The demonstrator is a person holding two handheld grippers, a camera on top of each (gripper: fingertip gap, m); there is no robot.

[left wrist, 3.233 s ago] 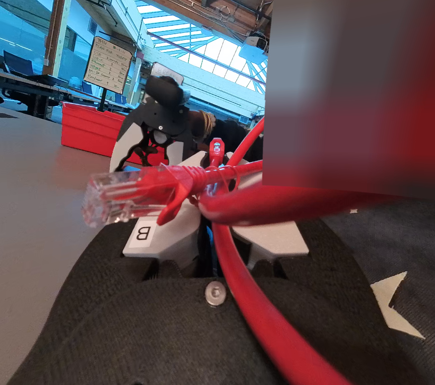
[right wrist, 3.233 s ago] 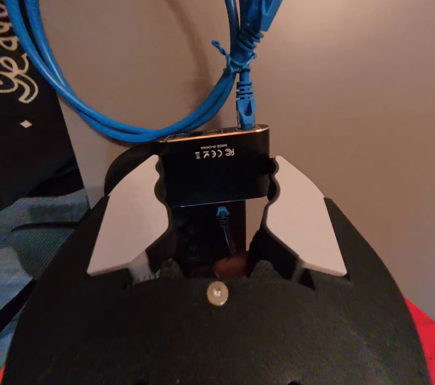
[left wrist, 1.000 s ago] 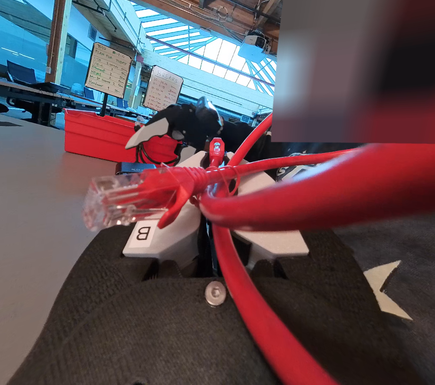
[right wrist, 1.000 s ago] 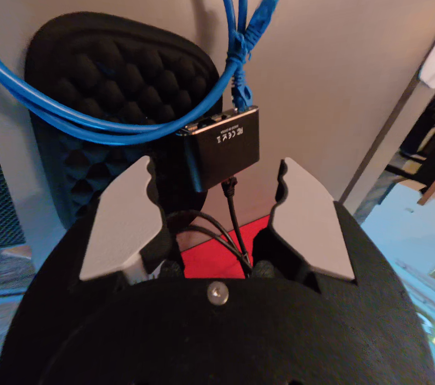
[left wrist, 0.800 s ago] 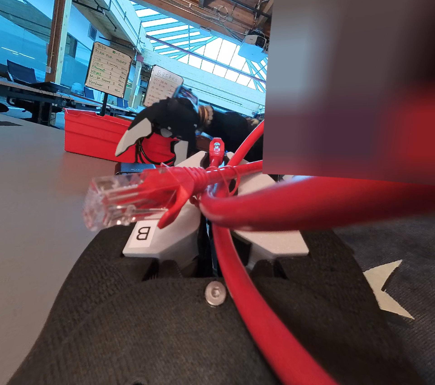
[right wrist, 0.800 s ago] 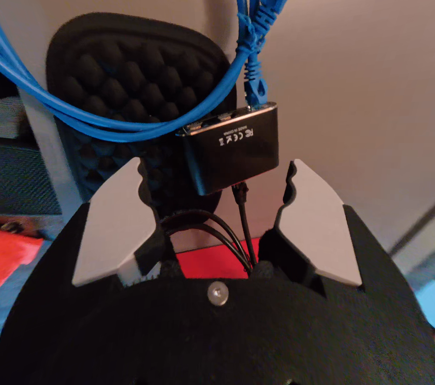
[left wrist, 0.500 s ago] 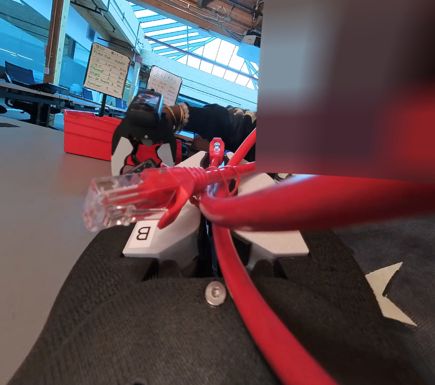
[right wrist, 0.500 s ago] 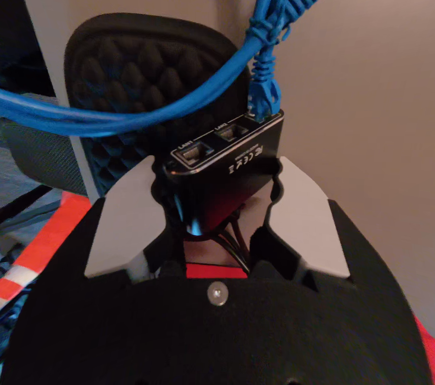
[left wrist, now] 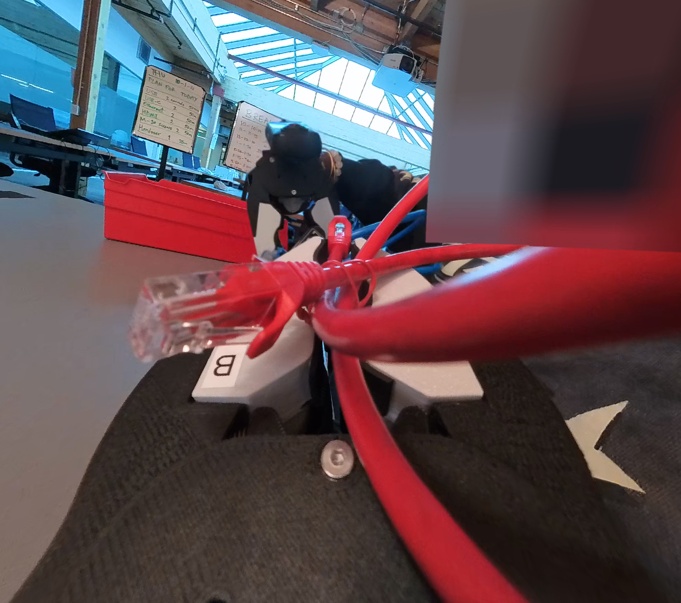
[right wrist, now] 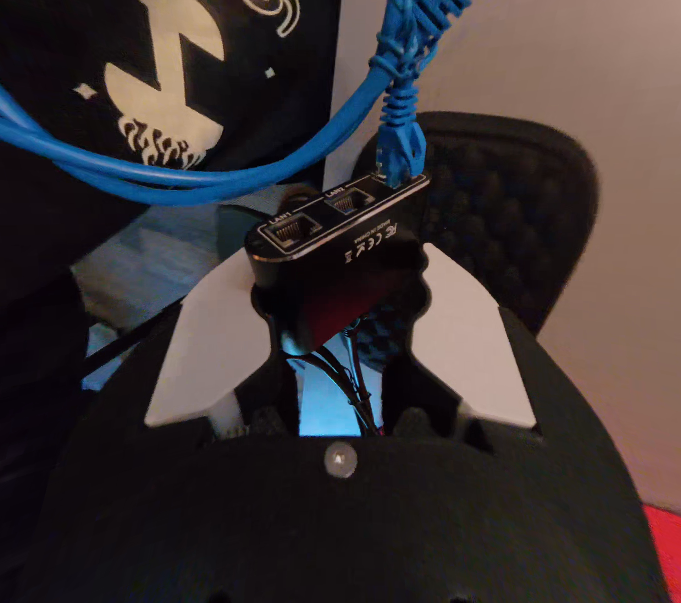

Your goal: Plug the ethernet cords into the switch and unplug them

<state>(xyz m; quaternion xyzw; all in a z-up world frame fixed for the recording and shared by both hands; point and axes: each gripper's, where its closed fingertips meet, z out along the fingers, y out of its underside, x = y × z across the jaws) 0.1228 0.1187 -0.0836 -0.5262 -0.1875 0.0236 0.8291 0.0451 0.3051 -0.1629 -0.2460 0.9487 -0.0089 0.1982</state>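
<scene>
Switch (right wrist: pixel 342 246), small and black, sits pinched between the two white fingers of the right hand-held gripper (right wrist: pixel 341 286), its port face tilted up and away. A blue cord (right wrist: pixel 400 139) is plugged into the port at the far right end; the two ports to its left are open. The rest of that cord loops off to the left in a bundle, tied near the plug, with its other connector rising out of view at the top. Thin black wires (right wrist: pixel 346 375) trail from the switch's underside down between the fingers. Behind it are a black dimpled pad (right wrist: pixel 516 216) and a pale tabletop (right wrist: pixel 552 50).

The left hand-held gripper (left wrist: pixel 337 253) is pressed together on a red cord (left wrist: pixel 460 305), held low over the tabletop (left wrist: pixel 55 272). One red plug (left wrist: pixel 339 235) points forward from the fingertips; the other clear-tipped plug (left wrist: pixel 184 312) lies across the left finger, tied to the coil. Farther off, the right hand-held gripper shows in front of a red bin (left wrist: pixel 173 216), though its grip is hard to make out from here.
</scene>
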